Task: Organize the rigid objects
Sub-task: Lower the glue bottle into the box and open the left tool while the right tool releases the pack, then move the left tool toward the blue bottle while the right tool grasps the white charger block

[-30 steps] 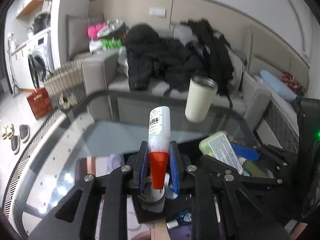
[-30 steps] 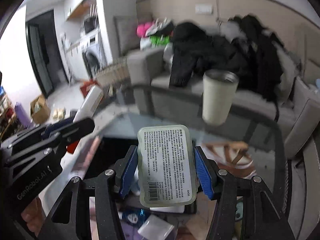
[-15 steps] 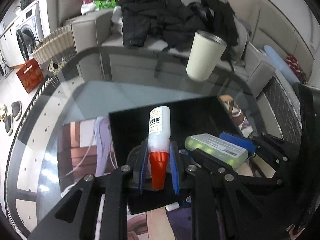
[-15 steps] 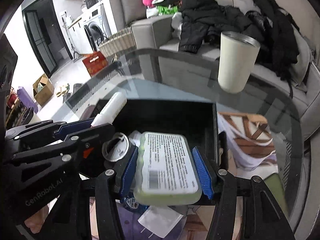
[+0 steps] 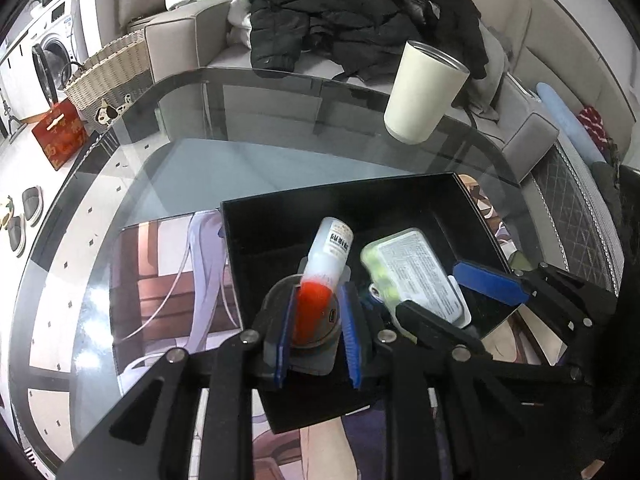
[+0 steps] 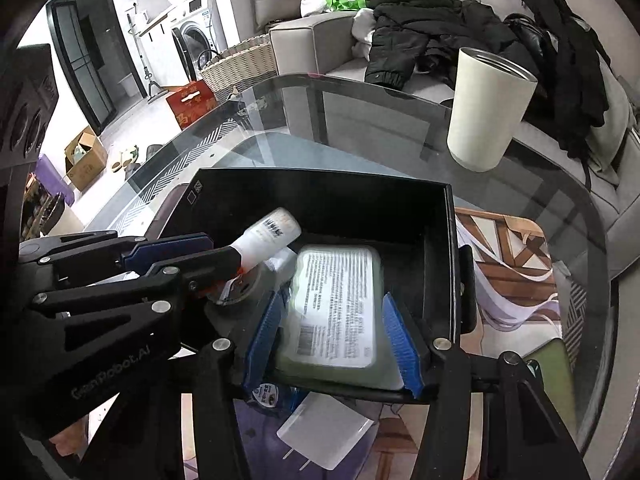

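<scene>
black box crowded, cup beyond

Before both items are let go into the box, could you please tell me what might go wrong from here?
1. The left gripper jaws are opening around the white bottle with the red cap, which leans tilted; it may topple onto the round metal tin beneath.
2. The right gripper holds the pale green flat case close beside that bottle inside the black box; they could knock together.

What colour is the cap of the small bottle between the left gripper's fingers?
Red-orange, on a white bottle. The left wrist view shows it best, though blurred.
</scene>
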Tool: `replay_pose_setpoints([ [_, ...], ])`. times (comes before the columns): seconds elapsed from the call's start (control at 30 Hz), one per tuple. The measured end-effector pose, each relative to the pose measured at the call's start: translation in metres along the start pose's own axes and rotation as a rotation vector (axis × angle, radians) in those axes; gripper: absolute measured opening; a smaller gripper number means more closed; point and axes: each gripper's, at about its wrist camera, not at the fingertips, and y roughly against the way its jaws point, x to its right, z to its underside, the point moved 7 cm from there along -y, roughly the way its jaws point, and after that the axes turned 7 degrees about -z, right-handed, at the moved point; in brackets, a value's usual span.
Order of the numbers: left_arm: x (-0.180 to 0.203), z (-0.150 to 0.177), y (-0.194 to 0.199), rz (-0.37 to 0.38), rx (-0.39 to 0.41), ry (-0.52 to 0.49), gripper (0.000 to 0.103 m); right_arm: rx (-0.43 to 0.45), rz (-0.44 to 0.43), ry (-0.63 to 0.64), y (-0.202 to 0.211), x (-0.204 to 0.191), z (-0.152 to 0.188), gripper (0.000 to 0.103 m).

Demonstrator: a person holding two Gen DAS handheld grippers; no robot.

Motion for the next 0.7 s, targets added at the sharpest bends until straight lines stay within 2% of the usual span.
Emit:
replay_pose_setpoints([
  [0.1, 0.002, 0.000, 0.005, 0.002, 0.022, -0.008, 0.031, 0.004, -0.014, -0.014, 0.005, 0.001, 0.001, 0.055],
  [0.2, 0.003, -0.002, 0.015, 0.001, 0.055, -0.007, 0.047, 0.017, -0.025, -0.032, 0.011, 0.003, 0.003, 0.055],
  [0.43, 0.001, -0.001, 0.034, 0.006, 0.108, -0.008, 0.048, 0.050, -0.052, -0.047, 0.033, 0.005, 0.010, 0.055],
  [0.7, 0.005, 0.023, 0.063, 0.013, 0.157, -0.043, 0.048, 0.077, -0.079, -0.042, 0.062, 0.005, 0.029, 0.055],
])
